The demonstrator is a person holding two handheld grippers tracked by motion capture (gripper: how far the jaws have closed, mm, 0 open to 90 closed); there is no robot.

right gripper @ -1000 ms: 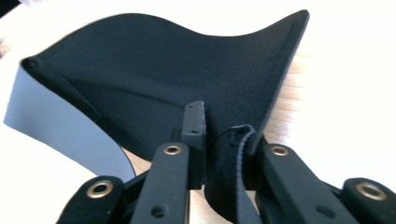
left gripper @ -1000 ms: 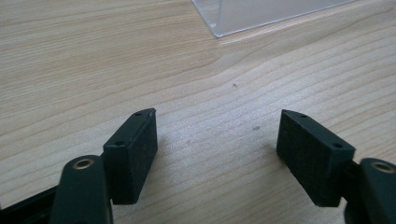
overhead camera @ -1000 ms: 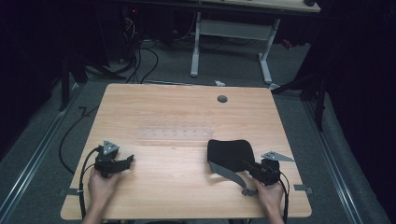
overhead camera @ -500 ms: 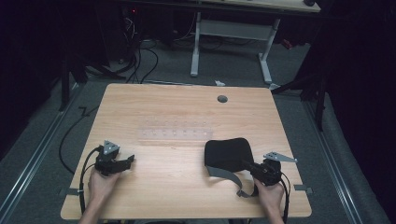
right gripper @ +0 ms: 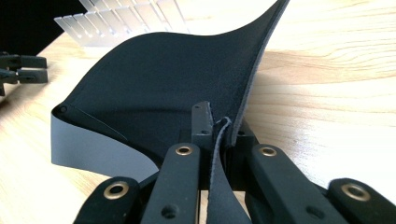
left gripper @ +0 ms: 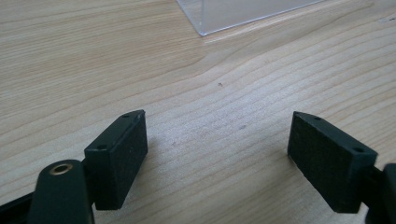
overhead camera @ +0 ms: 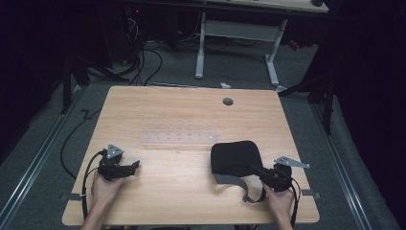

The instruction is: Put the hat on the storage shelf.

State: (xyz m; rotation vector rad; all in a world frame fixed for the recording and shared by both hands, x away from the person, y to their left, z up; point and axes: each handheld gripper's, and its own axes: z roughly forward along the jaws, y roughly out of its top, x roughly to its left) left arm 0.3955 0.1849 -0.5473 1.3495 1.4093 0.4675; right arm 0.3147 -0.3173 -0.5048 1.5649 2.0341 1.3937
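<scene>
The flat black fabric pad (overhead camera: 236, 156) with a grey strap is pinched at its edge by the right claw (overhead camera: 259, 171). The left claw (overhead camera: 135, 165) is held wide, its jaws just opened further, nothing between them, over the light wooden counter (overhead camera: 186, 115).

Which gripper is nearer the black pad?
Right. The right gripper is shut on the near edge of the black pad. The left gripper sits open over bare wood far across the table, well clear of the pad.
</scene>
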